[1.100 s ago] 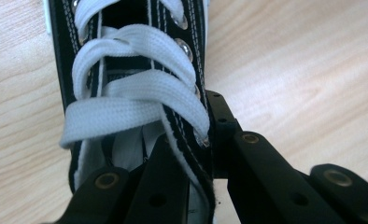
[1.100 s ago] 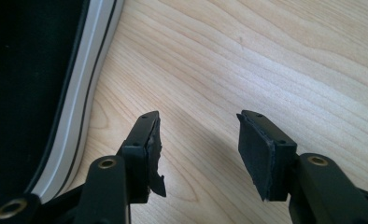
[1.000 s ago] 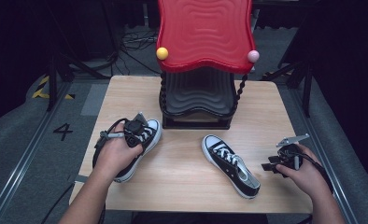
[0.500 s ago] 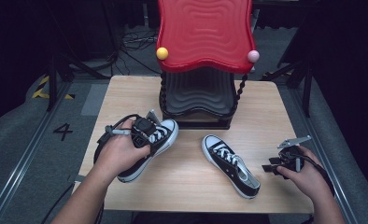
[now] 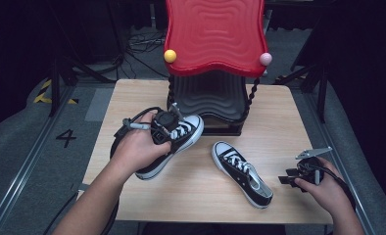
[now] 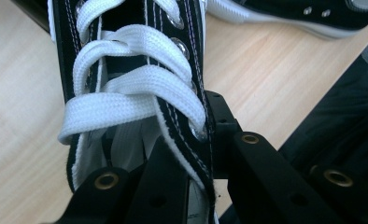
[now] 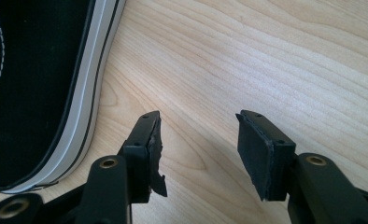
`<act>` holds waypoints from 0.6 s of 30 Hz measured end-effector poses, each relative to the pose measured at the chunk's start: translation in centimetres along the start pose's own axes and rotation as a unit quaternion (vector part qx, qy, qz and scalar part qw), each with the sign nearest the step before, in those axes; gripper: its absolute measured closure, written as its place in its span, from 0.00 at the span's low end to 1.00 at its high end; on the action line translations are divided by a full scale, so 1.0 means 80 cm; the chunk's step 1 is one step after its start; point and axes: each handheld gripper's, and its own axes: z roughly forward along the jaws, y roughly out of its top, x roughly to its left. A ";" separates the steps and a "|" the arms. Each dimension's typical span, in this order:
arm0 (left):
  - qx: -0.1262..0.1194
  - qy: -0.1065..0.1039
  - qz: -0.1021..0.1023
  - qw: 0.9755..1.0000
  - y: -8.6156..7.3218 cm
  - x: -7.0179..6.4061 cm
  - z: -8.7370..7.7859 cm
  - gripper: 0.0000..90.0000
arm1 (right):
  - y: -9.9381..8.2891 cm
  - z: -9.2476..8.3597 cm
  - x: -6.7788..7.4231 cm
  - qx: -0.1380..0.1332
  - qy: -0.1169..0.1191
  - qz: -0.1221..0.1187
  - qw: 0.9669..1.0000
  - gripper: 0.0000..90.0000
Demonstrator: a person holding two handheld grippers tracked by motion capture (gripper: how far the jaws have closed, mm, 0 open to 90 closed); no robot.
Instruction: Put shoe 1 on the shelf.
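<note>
Dark floor and cable clutter surround a pale wooden bench [image 5: 147,93], at whose far edge stands a black ribbed rack with a wavy red plastic top [image 5: 213,34]. The left gripper [image 5: 164,128] has its jaws clenched on the eyelet edge of a black canvas sneaker with white laces and a white rubber toe cap [image 5: 179,134]. That shoe sits at the bench's left-centre, just before the rack, toe raised. Its long axis runs on a diagonal, heel toward the person's near left, toe toward the rack's lower tier.

The grip is thin: in the left gripper view the jaws pinch only the soft canvas flap beside the laces [image 6: 140,88], so the shoe could swing, twist or slide free as it travels, and the toe might knock the rack's base.

A second matching black sneaker [image 5: 242,174] lies flat at the right-centre, toe toward the rack, heel toward the near right. Just beside it, the right gripper [image 5: 291,178] hovers low with jaws released, nothing between them.
</note>
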 end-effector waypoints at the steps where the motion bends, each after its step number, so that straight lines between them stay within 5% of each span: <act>1: 0.000 0.007 0.005 1.000 0.004 -0.001 -0.001 0.97 | -0.001 0.000 0.001 -0.001 0.000 0.002 1.000 0.56; 18: -0.052 0.047 -0.033 0.997 0.066 0.009 -0.005 0.97 | -0.003 -0.001 0.003 -0.002 0.008 -0.002 1.000 0.56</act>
